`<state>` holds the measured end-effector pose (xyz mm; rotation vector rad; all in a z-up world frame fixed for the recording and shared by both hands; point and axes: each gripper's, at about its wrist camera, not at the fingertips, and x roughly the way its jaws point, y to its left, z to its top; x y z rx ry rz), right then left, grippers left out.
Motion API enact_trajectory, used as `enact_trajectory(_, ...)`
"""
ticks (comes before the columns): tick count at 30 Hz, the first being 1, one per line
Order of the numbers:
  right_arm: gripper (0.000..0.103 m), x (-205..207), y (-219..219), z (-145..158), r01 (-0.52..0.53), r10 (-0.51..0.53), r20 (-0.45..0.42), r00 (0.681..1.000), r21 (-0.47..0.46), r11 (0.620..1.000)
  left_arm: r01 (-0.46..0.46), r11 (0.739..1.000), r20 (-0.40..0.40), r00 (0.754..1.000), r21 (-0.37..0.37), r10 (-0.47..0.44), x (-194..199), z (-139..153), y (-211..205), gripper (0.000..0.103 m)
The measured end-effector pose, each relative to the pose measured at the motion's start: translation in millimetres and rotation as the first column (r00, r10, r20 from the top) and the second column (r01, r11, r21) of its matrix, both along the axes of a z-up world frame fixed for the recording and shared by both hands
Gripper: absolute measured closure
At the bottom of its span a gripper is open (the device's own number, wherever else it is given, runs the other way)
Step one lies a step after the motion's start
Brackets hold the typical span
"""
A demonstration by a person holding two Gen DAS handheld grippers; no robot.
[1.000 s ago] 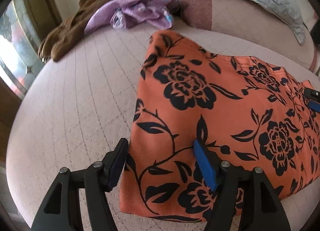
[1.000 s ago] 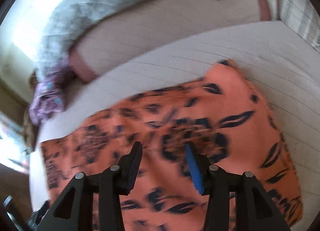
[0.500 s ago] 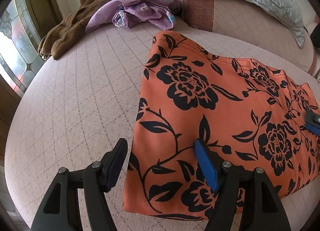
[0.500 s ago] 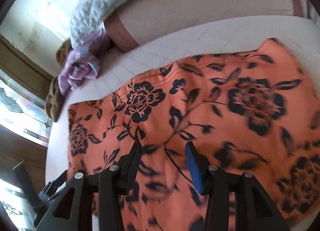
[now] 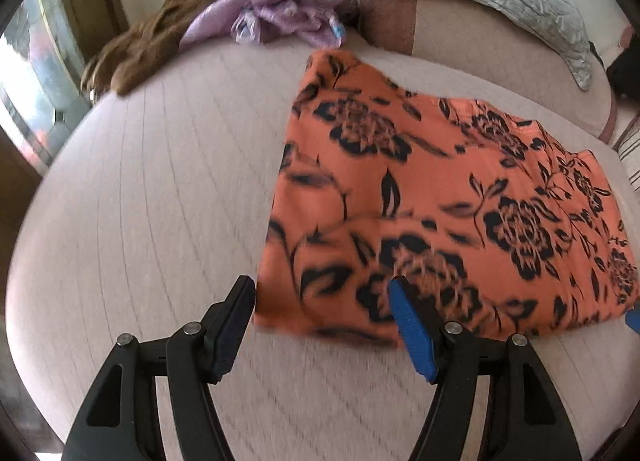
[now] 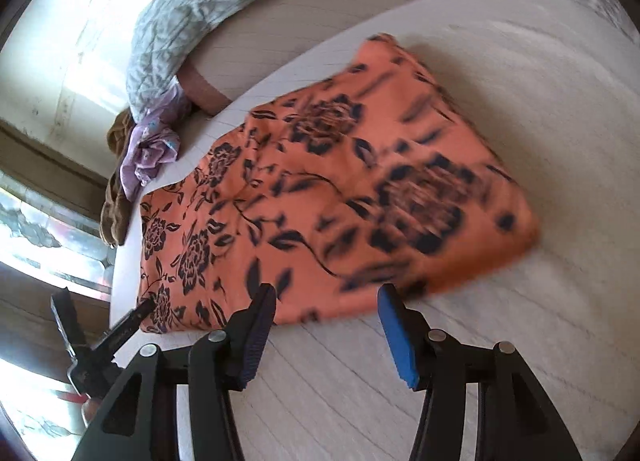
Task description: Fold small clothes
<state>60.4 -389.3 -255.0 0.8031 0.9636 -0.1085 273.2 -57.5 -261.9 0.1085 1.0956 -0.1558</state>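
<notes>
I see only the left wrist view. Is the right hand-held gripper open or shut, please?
Observer: Open and empty. The right hand-held gripper hovers at the near edge of the orange floral cloth.
Operator: Where does the cloth end on the right side?
Observer: Its right corner lies flat on the bed cover, and only quilted cover shows beyond it.

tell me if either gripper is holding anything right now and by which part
Nothing is held. The left gripper and right gripper both have open jaws, poised at the near edge of the orange black-flowered folded cloth, which lies on the pale quilted bed.
</notes>
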Motion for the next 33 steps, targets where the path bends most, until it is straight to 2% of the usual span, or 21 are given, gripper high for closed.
enact_trajectory(1, 0.046, -8, -5, -1, 0.015, -0.015, 0.009, 1.0, 0.021, 1.0, -0.008, 1.0, -0.015, 1.0, -0.009, 0.008, -4, -2, 4, 0.032)
enact_trajectory(3, 0.037, -22, -16, -4, 0.043, -0.044, 0.021, 0.999, 0.054, 0.998, -0.022, 1.0, -0.029, 0.999, -0.022, 0.022, -10, -5, 8, 0.032)
enact_trajectory(4, 0.037, -26, -21, -6, 0.06, -0.061, 0.022, 0.998, 0.063, 0.996, -0.032, 0.999, -0.042, 0.999, -0.036, 0.03, -14, -8, 12, 0.032)
enact_trajectory(6, 0.037, -30, -29, -12, 0.077, -0.079, 0.023, 0.997, 0.086, 0.993, -0.069, 0.993, -0.1, 0.993, -0.097, 0.059, -22, -15, 21, 0.032)
enact_trajectory(7, 0.037, -31, -32, -16, 0.083, -0.086, 0.022, 0.996, 0.103, 0.991, -0.094, 0.984, -0.131, 0.989, -0.15, 0.074, -25, -18, 26, 0.032)
enact_trajectory(10, 0.037, -31, -39, -28, 0.111, -0.116, 0.023, 0.993, 0.161, 0.981, -0.126, 0.966, -0.123, 0.987, -0.227, 0.1, -28, -12, 30, 0.032)
enact_trajectory(12, 0.037, -29, -44, -39, 0.132, -0.141, 0.027, 0.99, 0.209, 0.969, -0.147, 0.936, -0.136, 0.985, -0.32, 0.108, -21, -11, 32, 0.032)
enact_trajectory(15, 0.036, -25, -50, -56, 0.161, -0.178, 0.029, 0.984, 0.303, 0.939, -0.207, 0.873, -0.208, 0.97, -0.441, 0.125, -6, -25, 30, 0.032)
enact_trajectory(20, 0.033, -14, -54, -67, 0.181, -0.233, 0.094, 0.968, 0.382, 0.906, -0.279, 0.795, -0.163, 0.96, -0.539, 0.227, 6, -30, 31, 0.032)
enact_trajectory(21, 0.033, -11, -55, -72, 0.193, -0.253, 0.101, 0.962, 0.406, 0.893, -0.283, 0.788, -0.156, 0.959, -0.547, 0.236, 7, -30, 32, 0.032)
enact_trajectory(22, 0.033, -9, -57, -74, 0.201, -0.265, 0.102, 0.959, 0.415, 0.887, -0.286, 0.788, -0.144, 0.958, -0.545, 0.248, 9, -30, 30, 0.037)
enact_trajectory(23, 0.033, -6, -57, -75, 0.211, -0.28, 0.108, 0.954, 0.422, 0.882, -0.288, 0.798, -0.127, 0.957, -0.529, 0.261, 11, -29, 29, 0.051)
enact_trajectory(25, 0.033, 3, -60, -75, 0.227, -0.304, 0.123, 0.945, 0.421, 0.878, -0.289, 0.818, -0.106, 0.956, -0.497, 0.274, 16, -31, 26, 0.064)
enact_trajectory(29, 0.033, 26, -64, -75, 0.274, -0.355, 0.152, 0.923, 0.388, 0.88, -0.288, 0.82, -0.09, 0.956, -0.494, 0.281, 21, -31, 20, 0.077)
enact_trajectory(31, 0.042, 39, -63, -71, 0.269, -0.337, 0.166, 0.927, 0.336, 0.903, -0.277, 0.828, -0.077, 0.958, -0.488, 0.276, 24, -29, 15, 0.079)
enact_trajectory(32, 0.069, 46, -60, -70, 0.261, -0.318, 0.164, 0.934, 0.294, 0.919, -0.271, 0.833, -0.071, 0.96, -0.483, 0.271, 24, -28, 13, 0.08)
enact_trajectory(33, 0.081, 52, -59, -72, 0.251, -0.299, 0.146, 0.943, 0.274, 0.928, -0.267, 0.833, -0.068, 0.961, -0.485, 0.269, 24, -28, 12, 0.08)
